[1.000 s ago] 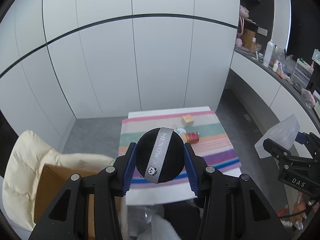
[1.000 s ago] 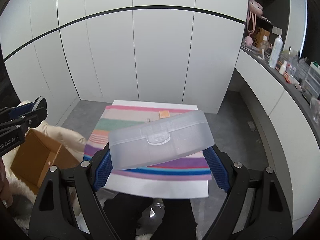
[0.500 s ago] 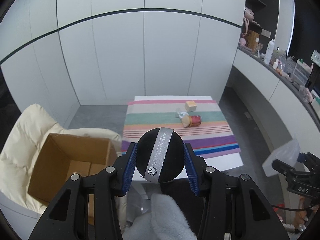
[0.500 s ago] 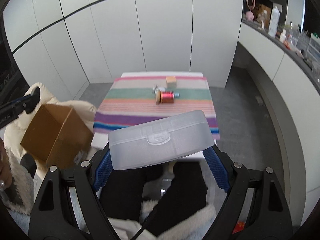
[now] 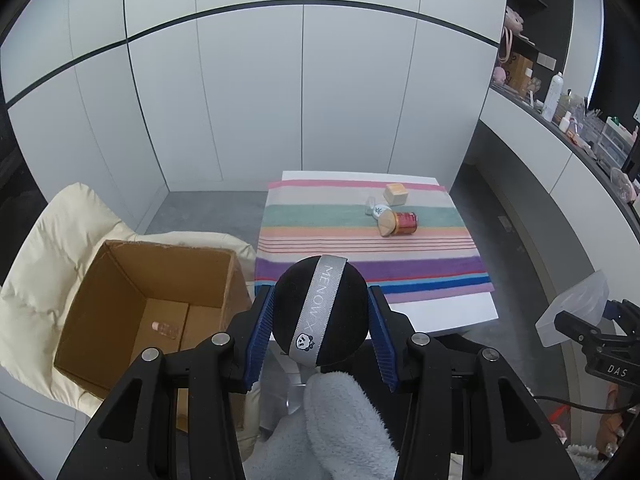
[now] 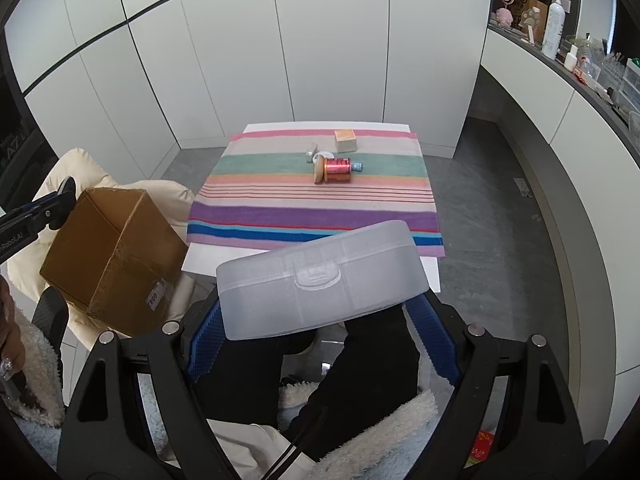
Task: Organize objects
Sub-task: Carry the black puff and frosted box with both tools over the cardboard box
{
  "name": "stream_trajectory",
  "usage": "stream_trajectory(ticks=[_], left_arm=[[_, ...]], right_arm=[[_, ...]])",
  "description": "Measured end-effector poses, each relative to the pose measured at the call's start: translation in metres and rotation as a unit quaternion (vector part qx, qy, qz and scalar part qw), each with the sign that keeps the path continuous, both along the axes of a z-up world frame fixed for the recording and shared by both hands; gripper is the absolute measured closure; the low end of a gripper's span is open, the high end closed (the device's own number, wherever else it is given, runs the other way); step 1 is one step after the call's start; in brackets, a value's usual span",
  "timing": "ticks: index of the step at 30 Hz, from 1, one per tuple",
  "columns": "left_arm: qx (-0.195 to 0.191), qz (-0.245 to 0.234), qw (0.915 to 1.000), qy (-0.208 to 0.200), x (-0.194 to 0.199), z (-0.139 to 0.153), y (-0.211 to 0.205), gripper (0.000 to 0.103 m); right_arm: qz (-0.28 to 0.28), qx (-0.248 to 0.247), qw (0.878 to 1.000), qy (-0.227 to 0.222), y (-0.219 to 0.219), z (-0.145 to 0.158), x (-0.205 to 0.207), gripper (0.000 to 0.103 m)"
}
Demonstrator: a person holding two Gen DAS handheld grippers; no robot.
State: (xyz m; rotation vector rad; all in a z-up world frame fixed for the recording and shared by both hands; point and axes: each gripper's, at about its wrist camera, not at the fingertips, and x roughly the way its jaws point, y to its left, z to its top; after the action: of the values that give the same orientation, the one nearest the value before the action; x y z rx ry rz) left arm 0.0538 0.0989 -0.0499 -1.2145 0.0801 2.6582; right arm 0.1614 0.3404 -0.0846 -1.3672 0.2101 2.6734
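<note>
My left gripper [image 5: 320, 330] is shut on a black round puff [image 5: 322, 316] with a grey ribbon, held in the air in front of the table. My right gripper [image 6: 320, 334] is shut on a frosted plastic case [image 6: 320, 280], also off the table; the same case [image 5: 574, 314] shows at the right edge of the left wrist view. An open cardboard box [image 5: 148, 304] rests on a cream cushion to the left, with a small pink bottle [image 5: 164, 329] inside. On the striped cloth [image 6: 316, 204] lie a red spool [image 6: 336, 170], a tan cube [image 6: 345, 140] and small packets [image 6: 316, 154].
The small white table [image 6: 428, 268] stands before white wall panels. A long counter [image 6: 560, 80] with bottles and boxes curves along the right. A person's dark trouser legs [image 6: 360, 364] and fleecy sleeves lie below the grippers. The cream cushion [image 5: 60, 232] fills the left.
Both grippers have drawn back from the table and sunk, each keeping its load. The table now looks smaller and farther off, and the cardboard box has come into full view at the left.
</note>
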Motion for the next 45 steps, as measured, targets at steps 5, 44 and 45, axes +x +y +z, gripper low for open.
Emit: stream_trajectory(ticks=[5, 44, 45], left_arm=[[0.001, 0.005, 0.9999, -0.012, -0.006, -0.008, -0.010, 0.056], [0.019, 0.240, 0.9676, -0.075, 0.067, -0.056, -0.209, 0.056], [0.019, 0.240, 0.9677, -0.075, 0.067, -0.056, -0.209, 0.056]], right_arm=[[0.017, 0.010, 1.000, -0.013, -0.016, -0.005, -0.011, 0.017], [0.368, 0.021, 0.929, -0.027, -0.275, -0.031, -0.062, 0.017], [0.370, 0.022, 0.929, -0.028, -0.278, -0.032, -0.062, 0.017]])
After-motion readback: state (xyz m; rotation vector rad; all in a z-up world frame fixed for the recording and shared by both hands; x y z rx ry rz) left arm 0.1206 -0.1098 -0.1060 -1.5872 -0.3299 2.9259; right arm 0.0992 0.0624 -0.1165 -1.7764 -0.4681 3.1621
